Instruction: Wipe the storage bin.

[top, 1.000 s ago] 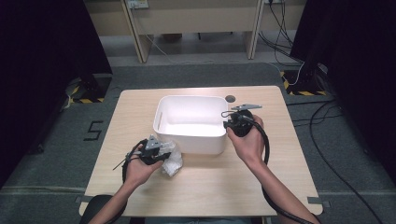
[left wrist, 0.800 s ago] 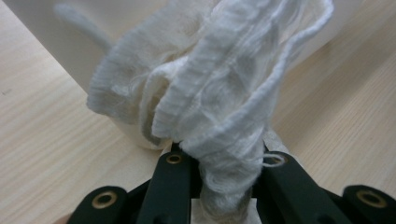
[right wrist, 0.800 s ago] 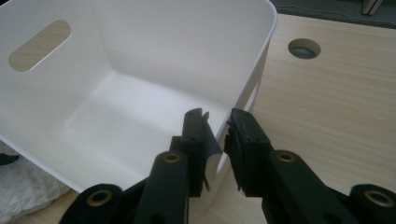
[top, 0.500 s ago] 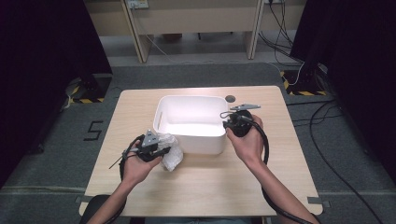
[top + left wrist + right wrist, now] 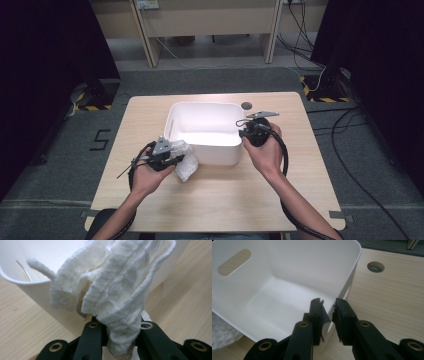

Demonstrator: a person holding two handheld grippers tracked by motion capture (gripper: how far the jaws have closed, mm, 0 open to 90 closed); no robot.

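Observation:
A crumpled white cloth point(image 5: 185, 164) hangs from my left gripper point(image 5: 173, 159), which is shut on it just off the table, beside the bin's near left corner. In the left gripper view the cloth point(image 5: 112, 285) bunches up out of the jaws of the left gripper point(image 5: 120, 327), with the bin wall right behind it. The white plastic bin point(image 5: 202, 106) stands mid-table and is empty inside. My right gripper point(image 5: 329, 311) straddles the bin's point(image 5: 287, 272) right wall near the near corner, one jaw inside, one outside, closed on it. From above, the right gripper point(image 5: 245, 133) sits at that rim.
The wooden table point(image 5: 225, 200) has free room in front of the bin and on both sides. A round cable hole point(image 5: 246, 105) lies just behind the bin, to the right of the rim in the right gripper view as the hole point(image 5: 375, 266). Dark curtains flank the table.
My left hand has lifted the cloth a little off the table next to the bin. The right hand and the bin have stayed put.

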